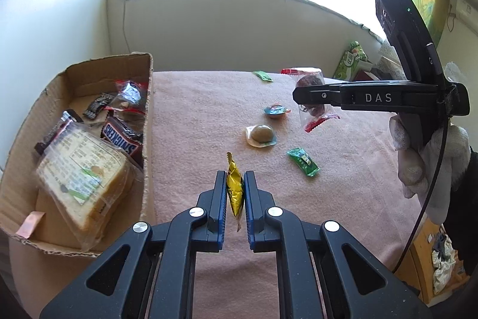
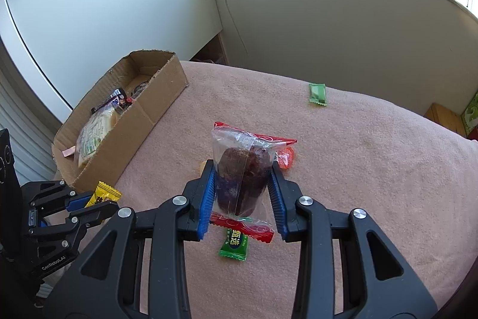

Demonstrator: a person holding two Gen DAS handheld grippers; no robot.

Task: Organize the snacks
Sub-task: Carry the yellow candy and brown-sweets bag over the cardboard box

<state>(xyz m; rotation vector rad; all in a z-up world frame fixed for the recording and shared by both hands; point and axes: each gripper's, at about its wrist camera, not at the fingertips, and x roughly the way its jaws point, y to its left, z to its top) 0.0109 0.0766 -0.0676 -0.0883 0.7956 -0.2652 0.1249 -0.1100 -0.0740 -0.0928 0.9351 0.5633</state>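
At the far left the cardboard box (image 1: 74, 157) sits on the pink cloth (image 1: 203, 115) that covers the bench, its open top showing a wrapped sandwich (image 1: 86, 178), a Snickers bar (image 1: 122, 139) and a few small dark packets along the far wall. The box's right wall stands upright just left of the left claw (image 1: 235, 193), with a narrow strip of bare cloth between them. That claw is clenched on a yellow candy packet (image 1: 234, 184), which stands on edge between the blue pads, its crimped top poking out above the fingertips.

Ahead of it the cloth lies open up to a loose scatter: a round jelly cup with a brown top (image 1: 260, 135), a blue-lidded jelly cup (image 1: 276, 110) beyond it, a green candy (image 1: 303, 162) to the right, and a second green candy (image 1: 263, 76) near the far edge of the bench.

Further right, the right claw (image 2: 240, 187) is raised over the cloth and grasps a clear bag with red ends holding a dark cake (image 2: 240, 178); the pads press its sides. Beneath it lies the nearer green candy. To its right the cloth runs bare to the rounded bench edge.
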